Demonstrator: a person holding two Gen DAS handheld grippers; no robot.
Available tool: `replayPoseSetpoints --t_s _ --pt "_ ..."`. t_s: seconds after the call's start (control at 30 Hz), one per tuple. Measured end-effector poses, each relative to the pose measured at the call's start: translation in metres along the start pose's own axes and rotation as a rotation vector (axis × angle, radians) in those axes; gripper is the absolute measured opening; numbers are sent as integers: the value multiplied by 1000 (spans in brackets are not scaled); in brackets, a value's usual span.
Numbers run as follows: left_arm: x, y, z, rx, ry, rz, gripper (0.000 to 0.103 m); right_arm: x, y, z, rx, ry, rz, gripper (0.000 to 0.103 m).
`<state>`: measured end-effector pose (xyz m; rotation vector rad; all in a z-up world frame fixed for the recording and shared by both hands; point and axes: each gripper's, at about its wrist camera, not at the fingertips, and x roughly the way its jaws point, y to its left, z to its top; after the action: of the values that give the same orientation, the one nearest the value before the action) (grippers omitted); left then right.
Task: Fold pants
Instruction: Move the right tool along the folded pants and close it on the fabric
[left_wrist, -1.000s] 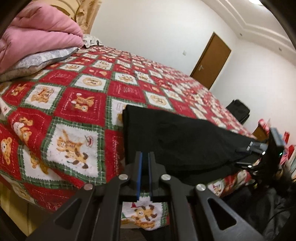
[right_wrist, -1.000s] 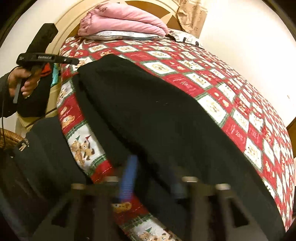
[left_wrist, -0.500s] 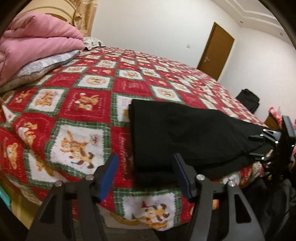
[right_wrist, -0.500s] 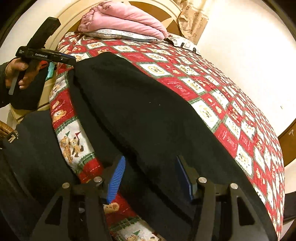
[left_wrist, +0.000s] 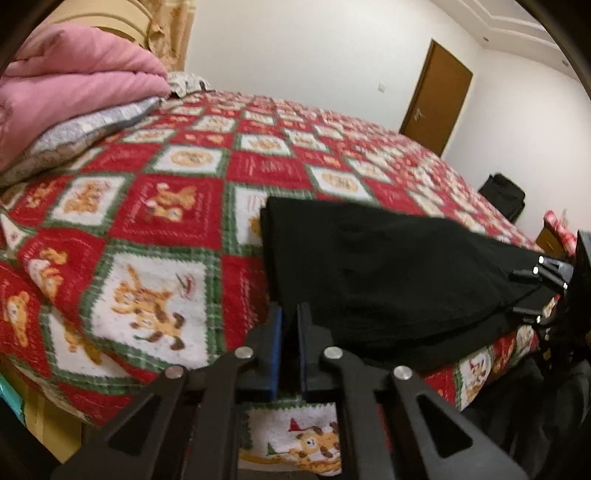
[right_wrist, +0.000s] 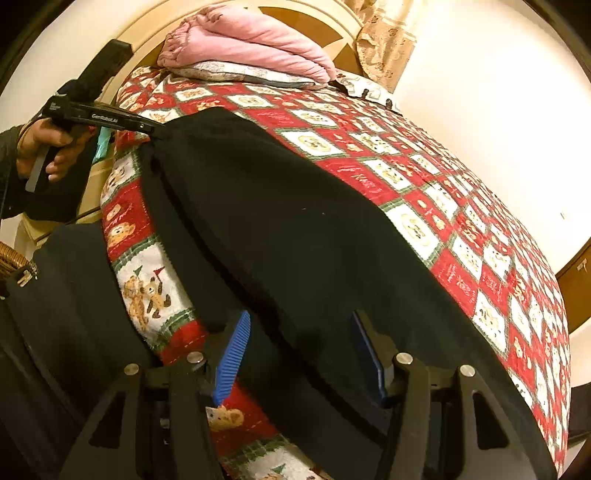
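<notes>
Left wrist view: the left tool (left_wrist: 289, 328) is closed, its two blue pads nearly together with a thin strip of black fabric between them at the near corner of the pants (left_wrist: 373, 273). The pants lie flat along the near edge of the bed (left_wrist: 177, 206), on a red, green and white quilt printed with bears. Their near long edge hangs a little over the side of the bed. At the far right end of the pants the right tool (left_wrist: 543, 288) is seen, small and partly cut off by the frame. A pink blanket (left_wrist: 70, 92) is folded on a grey pillow (left_wrist: 92, 127) at the head of the bed. A brown door (left_wrist: 436, 96) stands in the far wall, and a black bag (left_wrist: 502, 195) sits beyond the bed.

Right wrist view: the right tool (right_wrist: 299, 354) is open, its blue pads wide apart, one on each side of the dark edge of the pants (right_wrist: 295, 221) where they drape over the side of the bed (right_wrist: 461, 221). The pants run away from the camera toward the left tool (right_wrist: 153, 129), whose tip touches their far corner. A hand (right_wrist: 48, 147) grips that tool's handle. The pink blanket (right_wrist: 251, 44) lies by the headboard.
</notes>
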<state>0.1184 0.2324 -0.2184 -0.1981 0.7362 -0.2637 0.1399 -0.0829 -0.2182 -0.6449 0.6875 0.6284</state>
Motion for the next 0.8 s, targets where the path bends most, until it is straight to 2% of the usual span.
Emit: replayPoseSetpoints --t_s 0.1,0.33,0.63,0.67,0.7,0.77,0.8 --pt "-5 -4 2 19 -8 -8 7 -1 -2 -1 -3 -2 -18 57" --pt "-18 7 14 -94 -39 -121 7 -1 0 -1 -26 -8 -26 57" --pt "-18 0 16 -72 -42 -124 7 10 14 -1 -145 7 -63 57" --pt "-18 -1 15 -71 -41 -124 7 12 18 -1 -175 12 -92 55" --pt "-18 -1 15 -70 -42 -123 7 15 19 -1 -191 18 -111 49" --pt "-18 -1 15 -76 -44 -127 7 23 19 -2 -231 41 -149 45" --pt "-18 -1 15 -77 -44 -127 7 25 21 -3 -254 41 -160 39"
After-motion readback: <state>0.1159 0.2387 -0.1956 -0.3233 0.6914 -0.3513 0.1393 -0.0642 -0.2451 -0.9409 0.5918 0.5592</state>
